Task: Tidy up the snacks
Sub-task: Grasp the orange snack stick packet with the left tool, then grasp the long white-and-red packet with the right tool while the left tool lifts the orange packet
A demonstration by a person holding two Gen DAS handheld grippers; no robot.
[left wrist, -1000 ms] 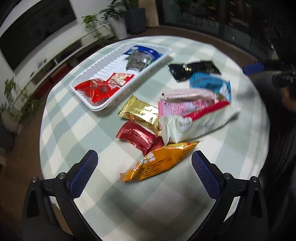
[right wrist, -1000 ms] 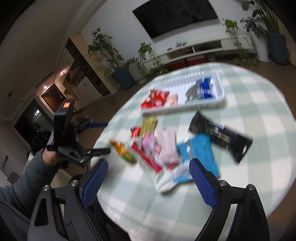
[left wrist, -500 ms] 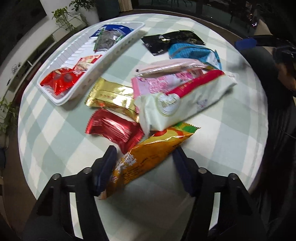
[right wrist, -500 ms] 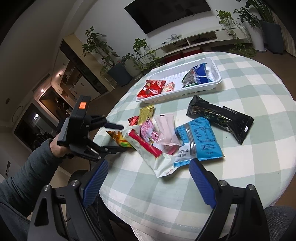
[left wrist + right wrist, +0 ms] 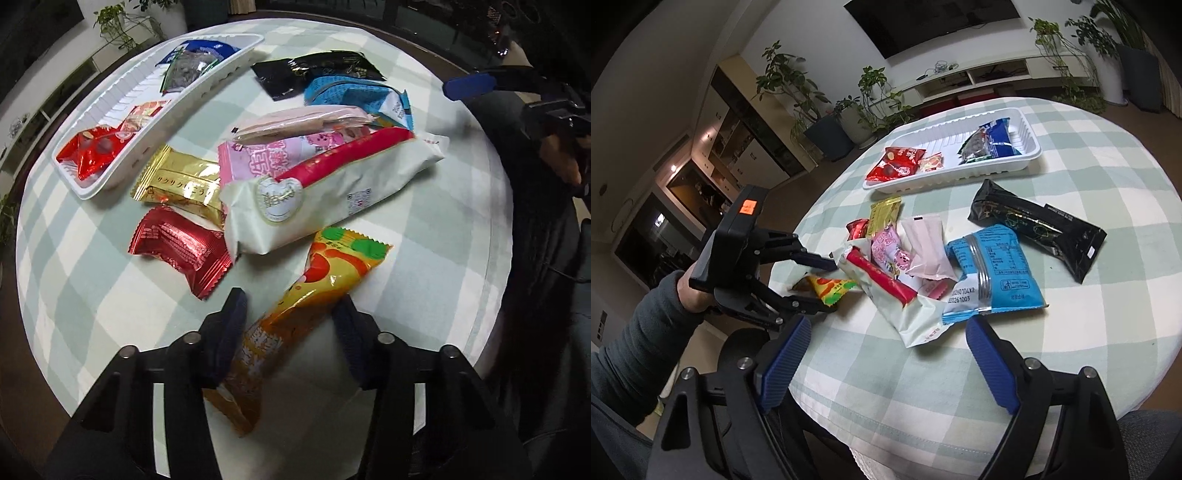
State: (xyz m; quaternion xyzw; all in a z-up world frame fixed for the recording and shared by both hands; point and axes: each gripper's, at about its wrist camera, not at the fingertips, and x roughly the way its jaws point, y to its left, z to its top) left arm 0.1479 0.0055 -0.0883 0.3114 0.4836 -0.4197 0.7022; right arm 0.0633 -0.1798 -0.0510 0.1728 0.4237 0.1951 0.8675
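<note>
Closing my left gripper [image 5: 290,314] around glossy orange packet [image 5: 295,317] at near edge of table [image 5: 92,258]; ribbed pads flank crinkly foil, contact unclear. My right gripper [image 5: 882,354] gapes wide, empty, above checked cloth. White ridged plastic tray [image 5: 960,175] sits far side.

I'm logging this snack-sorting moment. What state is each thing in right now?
Left tongs: just been closing, astride the orange packet, grip not confirmed.
Right tongs: open, empty.
Orange packet: on the table, between the left tongs.
White tray: partly filled with four packets.
White bag: lying over the pink packets.
Black packet: flat on the table, outside the tray.
</note>
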